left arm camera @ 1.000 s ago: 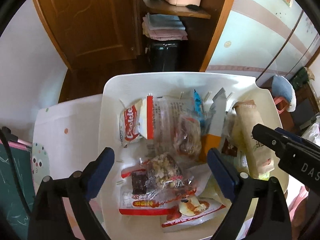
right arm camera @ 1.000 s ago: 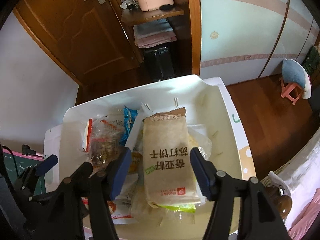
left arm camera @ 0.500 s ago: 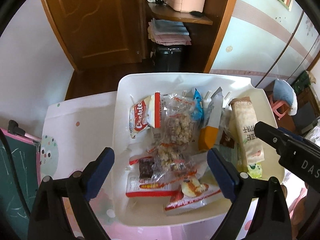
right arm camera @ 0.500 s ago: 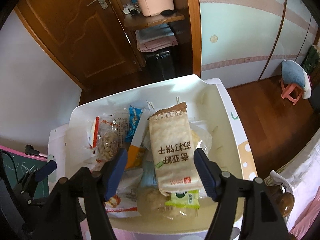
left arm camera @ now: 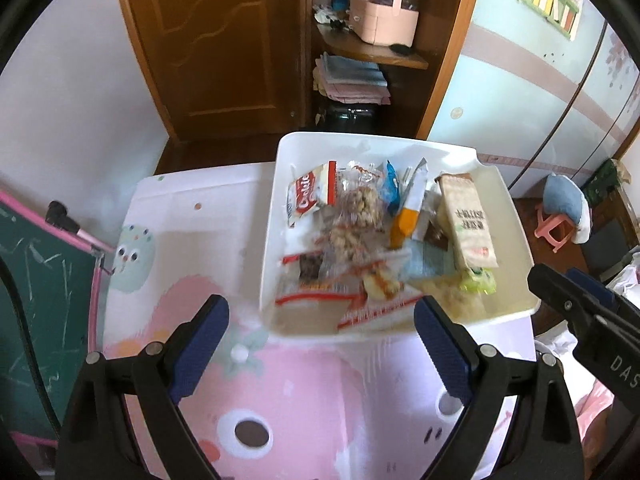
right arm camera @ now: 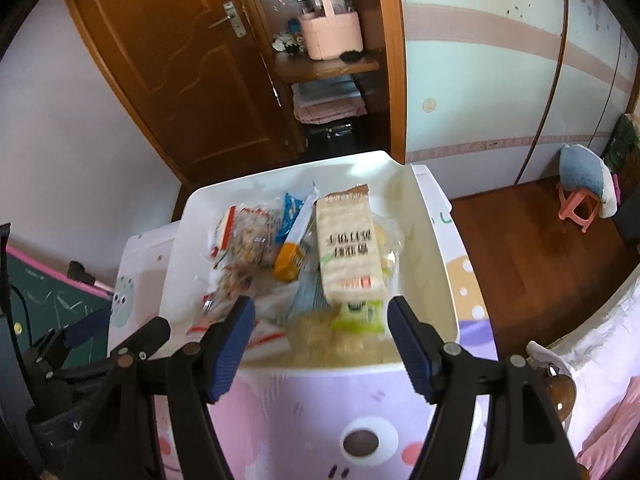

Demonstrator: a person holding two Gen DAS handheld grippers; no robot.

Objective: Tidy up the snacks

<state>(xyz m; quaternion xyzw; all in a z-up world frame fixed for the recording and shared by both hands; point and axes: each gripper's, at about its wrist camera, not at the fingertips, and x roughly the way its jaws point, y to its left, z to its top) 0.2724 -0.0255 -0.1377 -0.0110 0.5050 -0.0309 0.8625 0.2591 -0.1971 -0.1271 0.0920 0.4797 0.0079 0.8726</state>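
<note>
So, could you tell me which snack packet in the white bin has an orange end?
The slim white packet in the bin's middle: its near end is orange, between the blue packet and the tall beige cracker pack.

A smooth white plastic bin [left arm camera: 272, 240] holds snacks in glossy, crinkled clear film [left arm camera: 356, 216] and a matt paper-look cracker pack [right arm camera: 346, 248]. It sits on a smooth printed table [left arm camera: 304, 400]. Beyond stands a varnished wooden door [right arm camera: 176, 80]. Gripper pads [left arm camera: 204, 340] look textured blue rubber.
</note>
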